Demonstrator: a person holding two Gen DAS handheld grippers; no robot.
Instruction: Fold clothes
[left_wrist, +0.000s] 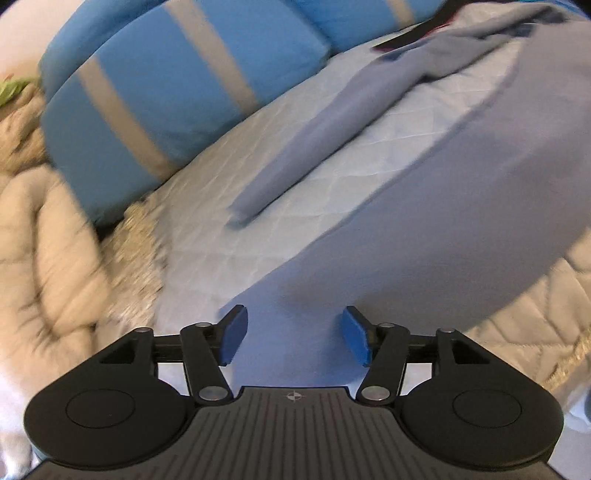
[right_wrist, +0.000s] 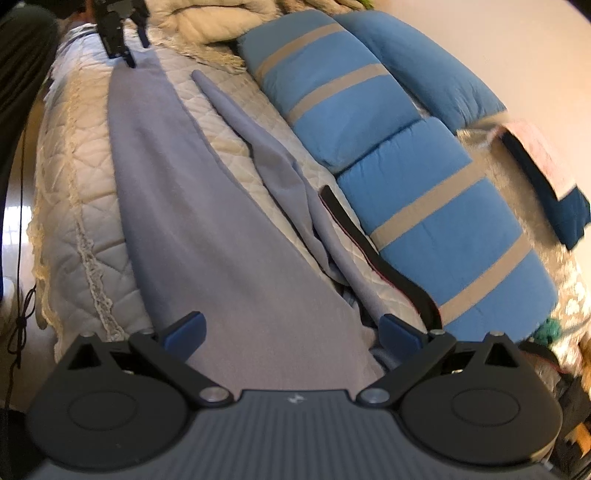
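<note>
A pale lavender-grey garment lies stretched out along a quilted white bedspread. One long leg or sleeve lies apart from the main panel. In the left wrist view the same garment fills the right side, with the loose strip beside it. My left gripper is open, its blue pads over the garment's near end. My right gripper is open wide over the garment's other end. The left gripper also shows far off in the right wrist view.
Blue pillows with grey stripes line the far side of the bed; they also show in the left wrist view. A beige fluffy blanket is heaped at the bed's head. A black strap lies beside the pillows. The bed edge with lace trim drops to the floor.
</note>
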